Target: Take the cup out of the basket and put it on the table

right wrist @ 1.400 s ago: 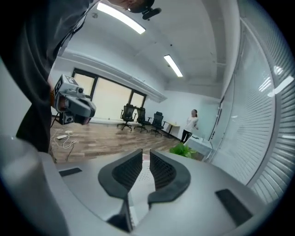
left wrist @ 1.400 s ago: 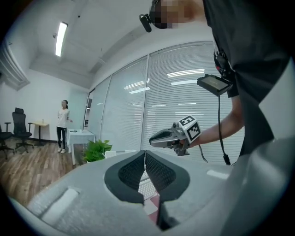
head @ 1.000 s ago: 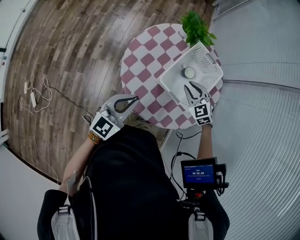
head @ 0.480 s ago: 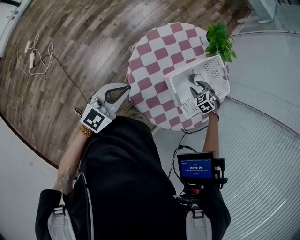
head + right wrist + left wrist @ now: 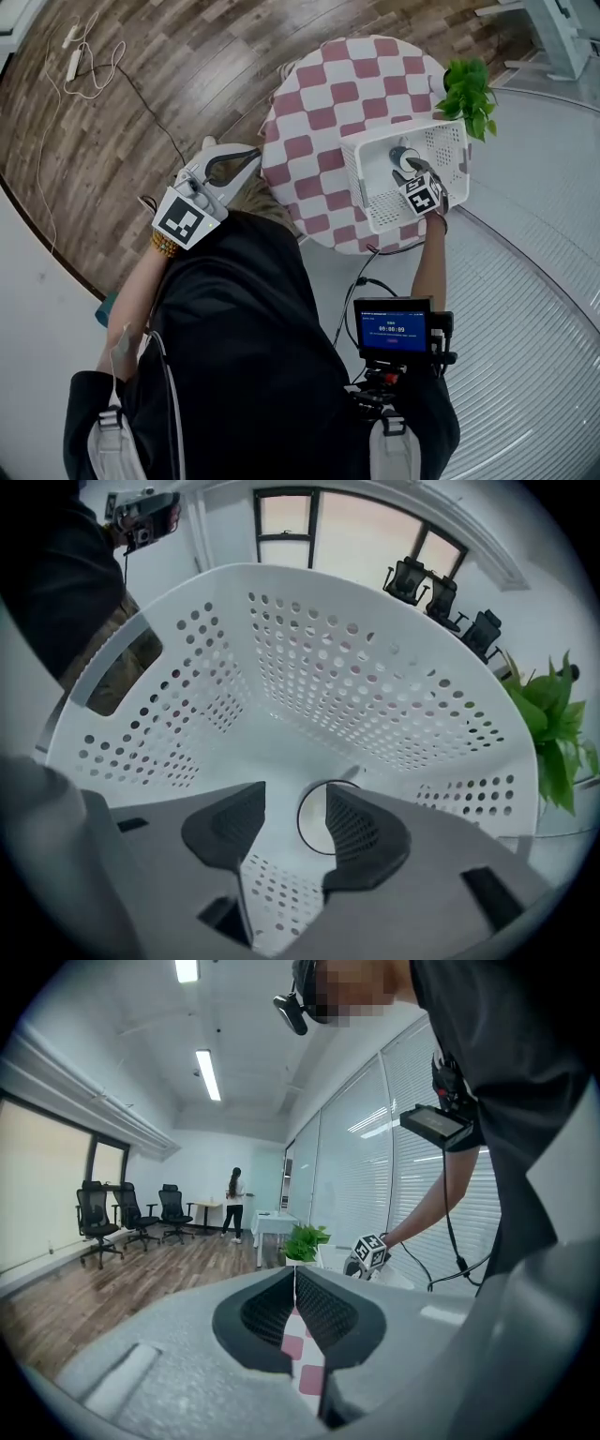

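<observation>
- Since a second ago, the right tongs (image 5: 413,169) go from the basket's (image 5: 375,202) near rim to deep inside it, over the cup (image 5: 403,157).
- Left tongs (image 5: 234,164) hang closed and empty beside the worktop (image 5: 319,94), as before.
- Right jaws are opening and press on nothing; the cup's rim shows between them, on the basket floor.
- Best next: centre the cup between the jaws, lower, close squarely, then lift straight clear of the walls.

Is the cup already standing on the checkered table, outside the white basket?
No, the right gripper view shows the cup inside the white basket, on its floor.
</observation>
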